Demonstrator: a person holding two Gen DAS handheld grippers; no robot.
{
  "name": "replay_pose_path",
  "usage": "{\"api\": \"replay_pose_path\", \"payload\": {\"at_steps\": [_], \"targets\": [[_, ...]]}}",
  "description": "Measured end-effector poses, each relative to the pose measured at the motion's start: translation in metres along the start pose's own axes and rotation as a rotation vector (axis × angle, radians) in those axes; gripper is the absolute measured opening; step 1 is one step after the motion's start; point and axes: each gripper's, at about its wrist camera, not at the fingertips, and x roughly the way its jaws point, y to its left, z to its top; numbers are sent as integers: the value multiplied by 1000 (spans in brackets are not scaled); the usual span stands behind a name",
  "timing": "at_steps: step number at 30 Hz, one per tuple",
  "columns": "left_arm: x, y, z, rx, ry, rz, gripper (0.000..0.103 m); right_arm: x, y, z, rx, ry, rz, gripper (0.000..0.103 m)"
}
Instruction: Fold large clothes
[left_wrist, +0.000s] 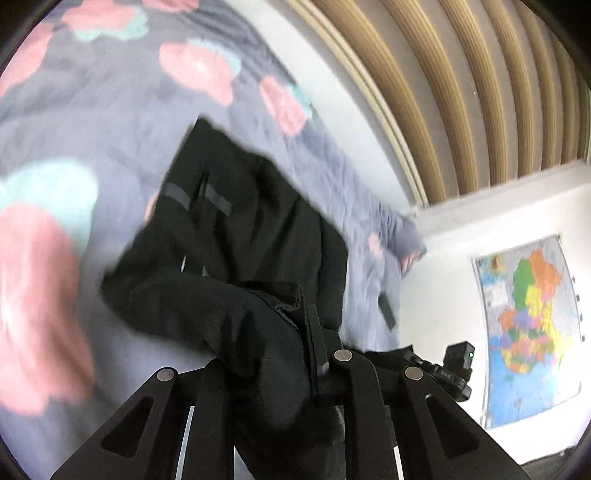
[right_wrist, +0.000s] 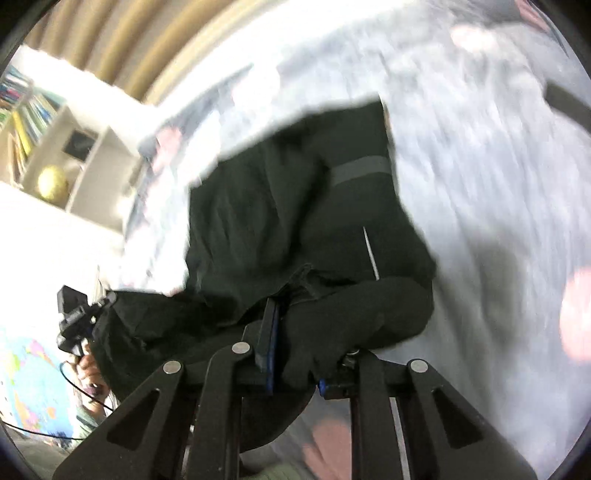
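Observation:
A large black garment (left_wrist: 236, 221) with grey stripes hangs lifted over a bed, blurred in both views. My left gripper (left_wrist: 295, 332) is shut on a bunched edge of it, and the cloth wraps over the fingers and hides the tips. In the right wrist view the same black garment (right_wrist: 295, 206) drapes away from my right gripper (right_wrist: 303, 339), which is shut on a thick fold of its edge. Each view also shows the other gripper at the far end of that edge: the right one (left_wrist: 456, 369) and the left one (right_wrist: 74, 321), held by a hand (right_wrist: 88, 369).
Under the garment lies a grey-lilac duvet (left_wrist: 92, 122) with pink and teal flowers. A small dark object (left_wrist: 386, 308) lies on it. Beige curtains (left_wrist: 461, 92) and a wall map (left_wrist: 528, 325) are behind. A white bookshelf (right_wrist: 55, 147) holds a gold ball.

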Motion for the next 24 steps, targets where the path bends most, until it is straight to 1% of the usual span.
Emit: {"api": "replay_pose_path", "payload": {"at_steps": [1,3,5,7,8,10,11,12,13,15,17,19,20,22,24], "targets": [[5,-1,16,-4,-16,-2,17,-1,-1,20,11,-23,13,20],[15,3,46,-33,-48,-26,21,2,-3,56,32,-56,29,20],[30,5,77,-38,-75,-28,24,14,-2,89,38,-83,10,20],[50,9,102,-42,-88,5,27,30,-2,114,41,-93,-15,21],[65,14,116,-65,-82,34,30,45,-3,133,59,-90,-36,22],[95,28,137,-126,-54,79,38,74,-14,158,126,-57,-62,26],[113,41,146,-177,-31,92,44,89,-23,168,162,-32,-66,28],[131,57,153,-228,-17,101,48,108,-28,175,193,-13,-69,35],[145,69,155,-259,-5,111,50,119,-33,179,207,-2,-76,39],[174,95,157,-323,40,116,51,161,-49,189,265,49,-103,42],[191,111,155,-339,64,100,51,192,-66,189,328,92,-94,47],[195,113,153,-323,68,91,51,212,-76,184,370,117,-87,48],[194,112,153,-307,79,84,51,218,-78,183,368,122,-96,48],[191,110,156,-271,110,81,52,221,-78,183,354,123,-106,49],[184,101,155,-221,136,91,52,217,-78,182,352,127,-93,49]]}}
